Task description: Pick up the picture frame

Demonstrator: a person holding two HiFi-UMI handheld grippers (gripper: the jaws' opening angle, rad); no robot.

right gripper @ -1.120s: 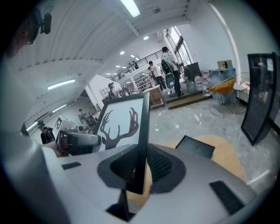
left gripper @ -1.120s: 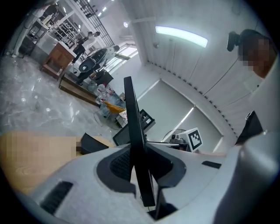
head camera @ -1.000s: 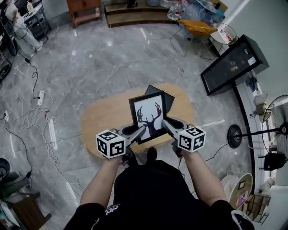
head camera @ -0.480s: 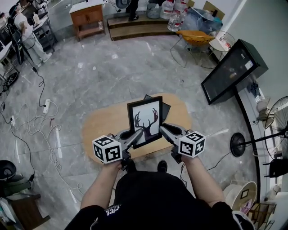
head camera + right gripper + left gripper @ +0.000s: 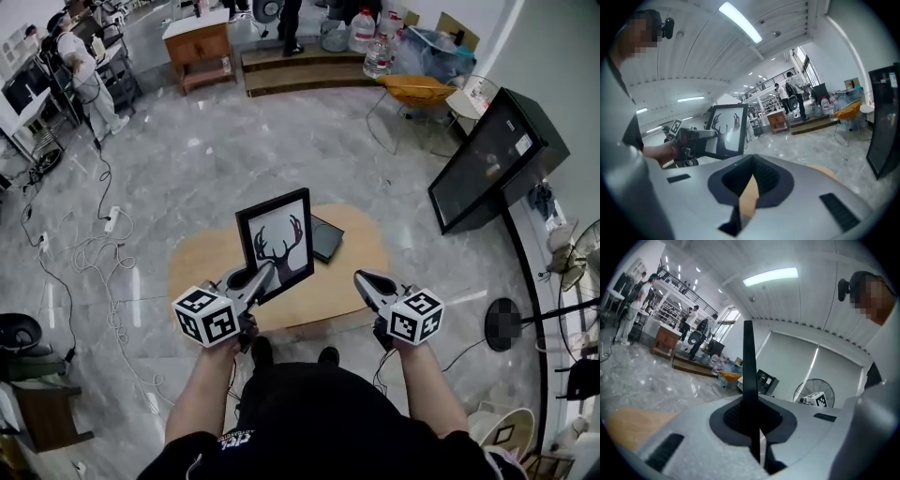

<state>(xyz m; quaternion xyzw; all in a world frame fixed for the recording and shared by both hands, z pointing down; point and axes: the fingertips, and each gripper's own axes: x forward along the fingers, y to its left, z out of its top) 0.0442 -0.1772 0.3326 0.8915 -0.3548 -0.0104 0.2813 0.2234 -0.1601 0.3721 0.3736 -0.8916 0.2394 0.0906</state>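
Observation:
The picture frame (image 5: 275, 246), black with a deer-antler print, is lifted upright above the oval wooden table (image 5: 361, 262). My left gripper (image 5: 266, 273) is shut on its lower edge; in the left gripper view the frame (image 5: 749, 362) shows edge-on as a black bar between the pads. My right gripper (image 5: 362, 277) is apart from the frame, to its right over the table's front edge. Its jaws have just been closing and are shut with nothing between them. The right gripper view shows the frame (image 5: 726, 130) off to the left in the other gripper.
A dark flat panel (image 5: 327, 237) lies on the table behind the frame. A large black screen (image 5: 487, 155) leans at the right, with a fan base (image 5: 506, 323) below it. Cables (image 5: 84, 253) trail over the marble floor at left. An orange chair (image 5: 417, 89) stands beyond.
The frame has risen and shifted left in my left gripper. My right gripper has let go of the frame's right side, closed, and moved away to the right.

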